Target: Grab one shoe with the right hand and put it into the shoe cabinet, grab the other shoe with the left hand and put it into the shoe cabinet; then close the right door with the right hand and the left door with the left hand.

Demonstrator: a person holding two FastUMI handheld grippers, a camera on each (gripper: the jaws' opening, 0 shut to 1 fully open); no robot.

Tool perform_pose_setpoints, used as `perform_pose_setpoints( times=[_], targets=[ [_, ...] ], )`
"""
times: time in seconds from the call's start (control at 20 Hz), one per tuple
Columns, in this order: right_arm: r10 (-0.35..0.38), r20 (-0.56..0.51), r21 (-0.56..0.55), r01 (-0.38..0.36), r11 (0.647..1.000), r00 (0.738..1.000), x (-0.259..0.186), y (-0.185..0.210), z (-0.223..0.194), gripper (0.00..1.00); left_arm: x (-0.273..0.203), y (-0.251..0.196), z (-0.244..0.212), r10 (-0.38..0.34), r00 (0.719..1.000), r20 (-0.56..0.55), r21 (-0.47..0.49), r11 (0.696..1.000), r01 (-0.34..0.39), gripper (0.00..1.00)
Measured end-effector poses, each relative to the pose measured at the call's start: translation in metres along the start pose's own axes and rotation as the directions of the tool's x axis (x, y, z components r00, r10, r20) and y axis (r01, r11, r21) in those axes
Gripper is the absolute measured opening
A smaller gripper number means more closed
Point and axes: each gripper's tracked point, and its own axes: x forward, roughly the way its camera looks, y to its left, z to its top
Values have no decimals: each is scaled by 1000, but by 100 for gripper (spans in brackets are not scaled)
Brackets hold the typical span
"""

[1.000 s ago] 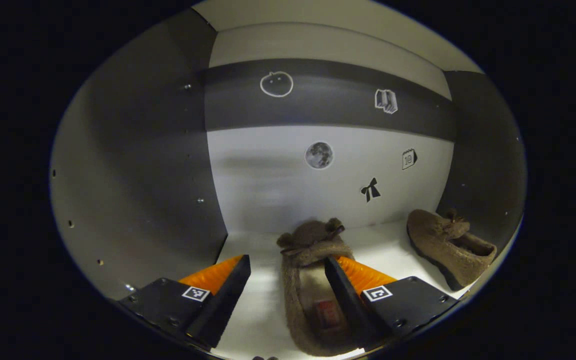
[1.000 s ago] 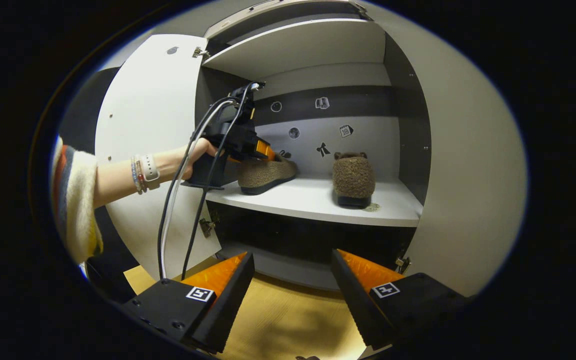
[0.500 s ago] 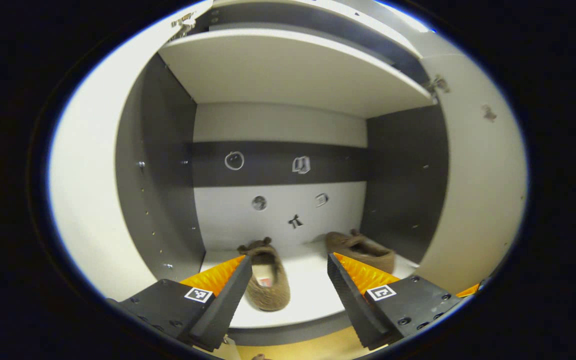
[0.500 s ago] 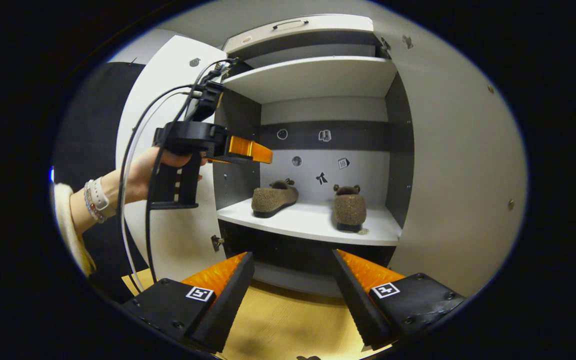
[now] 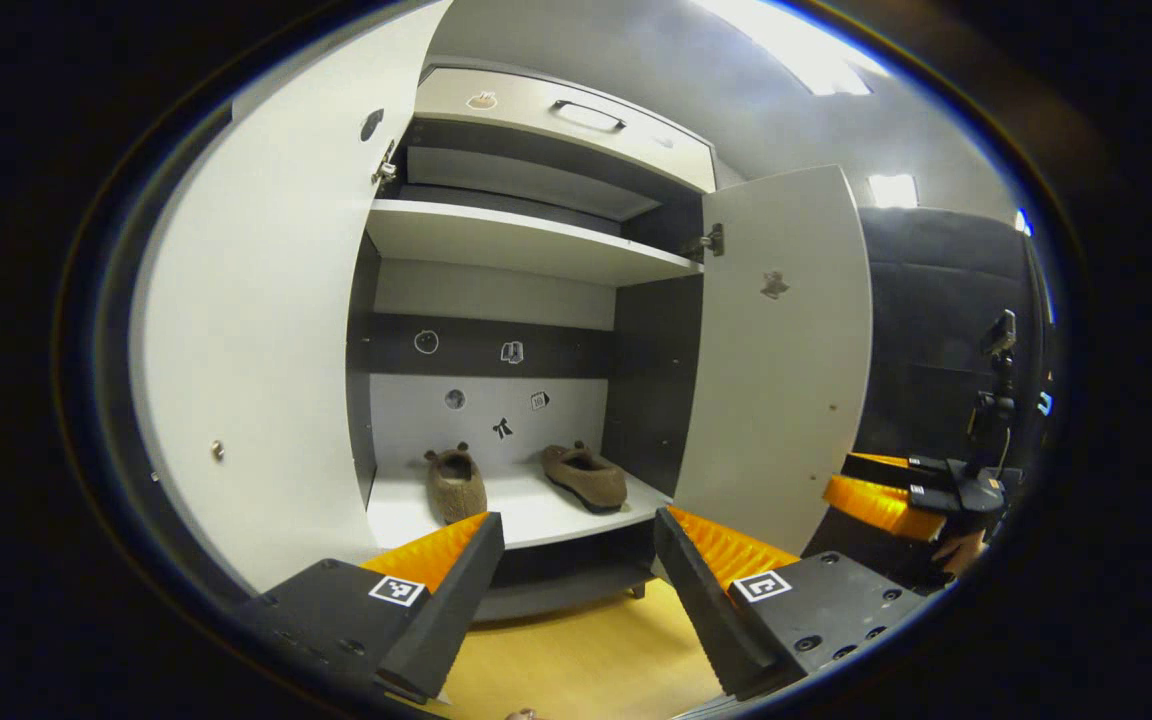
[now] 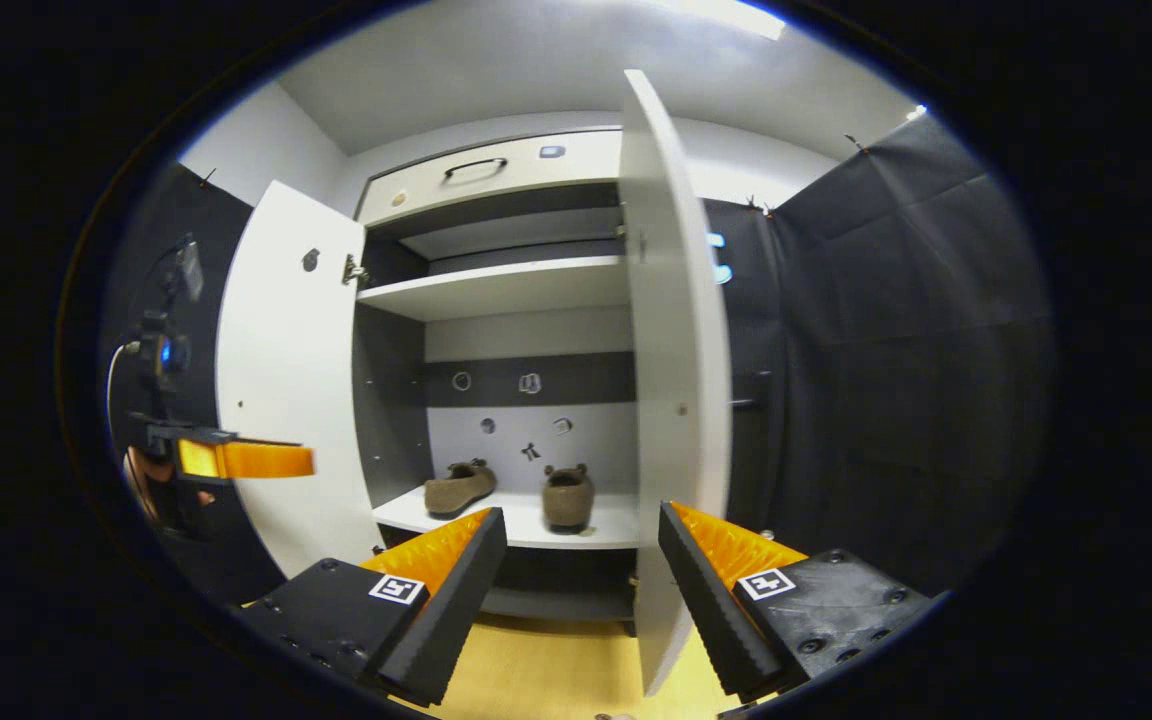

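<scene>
Left gripper [image 5: 576, 560] has its jaws spread wide, nothing between them, hanging in the air in front of the shoe cabinet [image 5: 536, 240]. Right gripper [image 6: 581, 560] is the same story: jaws well apart, empty, touching nothing. From the left gripper view you catch the right gripper off at the right edge, beside the right door [image 5: 776, 350], with a bit of the hand [image 5: 956, 553] holding it. The right gripper view gives the mirror picture, the left gripper [image 6: 236, 460] out by the left door [image 6: 281, 380]; here the right door [image 6: 671, 350] is seen nearly edge-on. Both doors stand open. Both shoes sit on the pale lower shelf [image 5: 526, 505]: fuzzy brown slippers, left shoe [image 5: 456, 484] heel toward us, right shoe [image 5: 586, 473] angled, the two apart. Small stickers dot the back panel. Smooth flat white panels, a drawer with a bar handle [image 5: 588, 113] above, wood-toned floor [image 5: 586, 660] below
</scene>
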Motion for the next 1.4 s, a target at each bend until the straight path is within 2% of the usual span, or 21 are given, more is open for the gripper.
perform_pose_setpoints(
  times=[0.05,0.2,0.4,0.5,0.7,1.0,1.25,1.4],
  targets=[
    [-40,13,-34,41,999,999,-4,-21,2,98,-15,-4,-4,-10,1000,-1,-18,1000,10,96],
    [-142,7,-163,141,977,990,-9,-74,-5,98,-58,-13,-14,-32,999,-8,-60,998,31,97],
    [-163,-3,-156,161,975,987,9,-103,-6,98,-90,-9,-30,-19,1000,-23,-89,996,17,97],
    [-166,-7,-132,163,978,986,22,-113,-7,98,-99,7,-32,37,999,-14,-92,995,-38,98],
    [-110,-30,-108,107,988,993,41,-116,-13,95,-109,25,-33,100,995,-6,-104,989,-100,98],
    [0,-54,-23,-1,1000,999,50,-87,-19,95,-122,56,-28,211,977,-11,-88,973,-211,98],
    [139,-72,4,-139,990,988,66,-21,-30,95,-131,66,-20,263,965,-9,-39,964,-263,98],
    [181,-76,12,-180,984,981,80,4,-32,96,-138,66,-22,281,959,-16,-31,959,-282,98]
  ],
)
